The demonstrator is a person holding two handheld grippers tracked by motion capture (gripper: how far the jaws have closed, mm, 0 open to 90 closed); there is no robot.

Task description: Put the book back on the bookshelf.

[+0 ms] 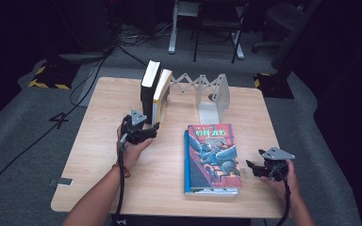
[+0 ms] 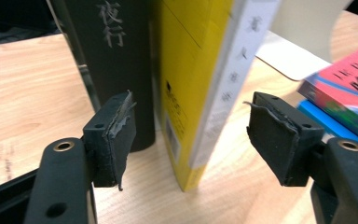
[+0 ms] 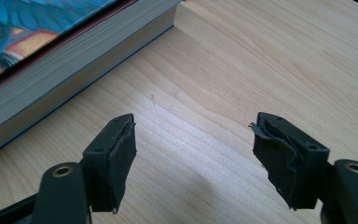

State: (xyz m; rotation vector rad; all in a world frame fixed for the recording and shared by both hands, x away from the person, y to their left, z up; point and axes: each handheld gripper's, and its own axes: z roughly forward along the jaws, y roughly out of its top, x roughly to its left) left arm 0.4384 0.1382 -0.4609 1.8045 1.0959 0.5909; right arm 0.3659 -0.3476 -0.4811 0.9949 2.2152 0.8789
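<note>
Two books stand upright at the back of the wooden table (image 1: 103,155): a black book (image 1: 148,84) and a yellow-covered book (image 1: 162,94) leaning against it. My left gripper (image 1: 152,128) is just in front of them, open. In the left gripper view the yellow book (image 2: 186,70) stands between and beyond the open jaws of the left gripper (image 2: 191,119), untouched by either pad, with the black book (image 2: 116,56) to its left. My right gripper (image 1: 250,165) rests open at the front right, beside a flat stack of books (image 1: 214,155). Its jaws (image 3: 193,135) frame bare wood.
A white expandable book rack (image 1: 202,87) stands at the back, its end plate (image 1: 219,96) to the right of the upright books. The stack's red cover (image 2: 349,88) lies on a blue book (image 2: 326,123). Dark floor, cables and chairs surround the table.
</note>
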